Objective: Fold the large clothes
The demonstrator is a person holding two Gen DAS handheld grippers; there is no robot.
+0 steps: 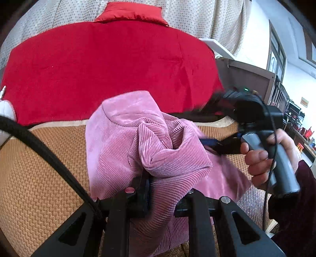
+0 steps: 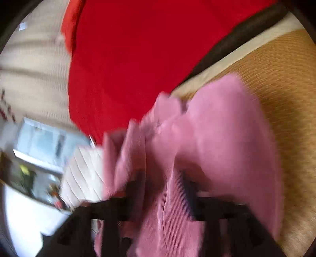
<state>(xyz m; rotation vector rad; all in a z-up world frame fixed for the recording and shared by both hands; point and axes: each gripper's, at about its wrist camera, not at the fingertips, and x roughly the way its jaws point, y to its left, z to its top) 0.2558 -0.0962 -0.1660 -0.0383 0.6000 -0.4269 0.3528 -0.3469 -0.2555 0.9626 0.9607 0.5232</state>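
Pink corduroy garment [image 1: 126, 142] bunched between both grippers

Left gripper [image 1: 162, 189] clamped on its near fold above the woven mat [image 1: 39, 178]; right gripper [image 2: 165, 189] clamped on a blurred fold too

Pink corduroy garment [image 1: 122, 150] bunched on tan woven mat [image 1: 39, 178], centre of left wrist view. Red velvet cloth [image 1: 102, 65] lies behind it at 12 o'clock, against dotted beige curtain [image 1: 197, 17]. Left gripper [image 1: 162, 189] at 6 o'clock, jaws on garment; right gripper [image 1: 209, 143] enters from 3 o'clock, held by hand [image 1: 264, 158].
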